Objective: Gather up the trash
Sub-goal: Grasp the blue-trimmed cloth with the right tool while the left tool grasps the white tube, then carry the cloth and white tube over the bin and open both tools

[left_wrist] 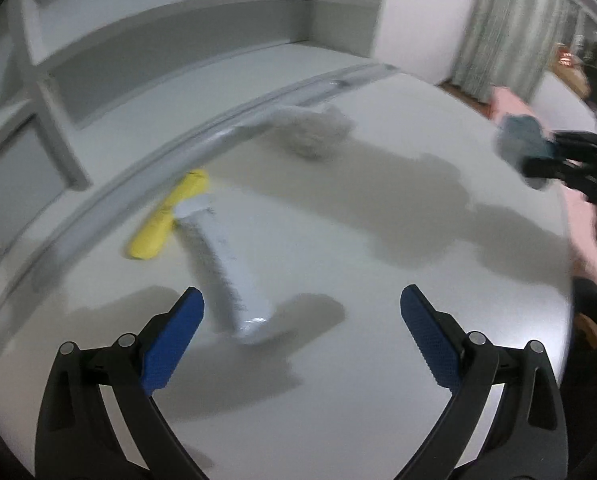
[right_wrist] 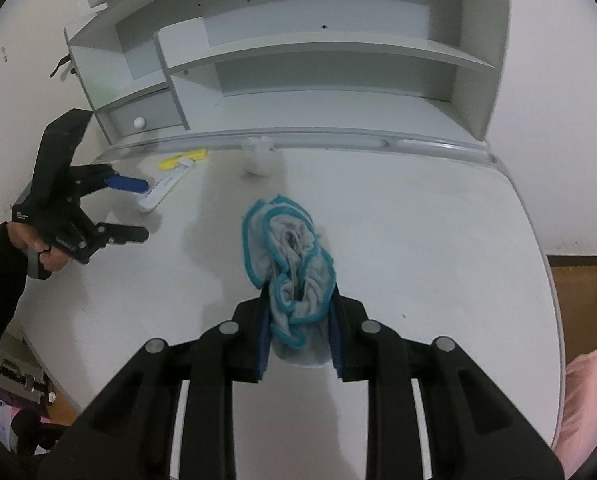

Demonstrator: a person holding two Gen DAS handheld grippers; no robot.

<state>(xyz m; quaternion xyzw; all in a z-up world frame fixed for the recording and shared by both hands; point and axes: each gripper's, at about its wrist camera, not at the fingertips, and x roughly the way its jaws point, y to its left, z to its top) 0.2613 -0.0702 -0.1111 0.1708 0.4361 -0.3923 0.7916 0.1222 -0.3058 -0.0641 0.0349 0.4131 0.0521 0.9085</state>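
Note:
My left gripper (left_wrist: 301, 300) is open, low over the white desk (left_wrist: 378, 360). A white tube (left_wrist: 222, 268) lies just ahead between its fingers, with a yellow wrapper (left_wrist: 166, 216) behind it and a crumpled white tissue (left_wrist: 318, 132) farther back. My right gripper (right_wrist: 298, 320) is shut on a grey cloth with blue trim (right_wrist: 290, 264), held above the desk (right_wrist: 438, 240). In the right wrist view the left gripper (right_wrist: 136, 208) sits at the left, next to the tube (right_wrist: 162, 190), the wrapper (right_wrist: 182, 159) and the tissue (right_wrist: 258, 156).
A white shelf unit (right_wrist: 298, 64) with a small drawer knob (right_wrist: 139, 122) stands along the desk's back edge. A raised rail (left_wrist: 178, 160) runs between the desk and the shelf. Something pink (right_wrist: 590, 392) lies off the desk's right edge.

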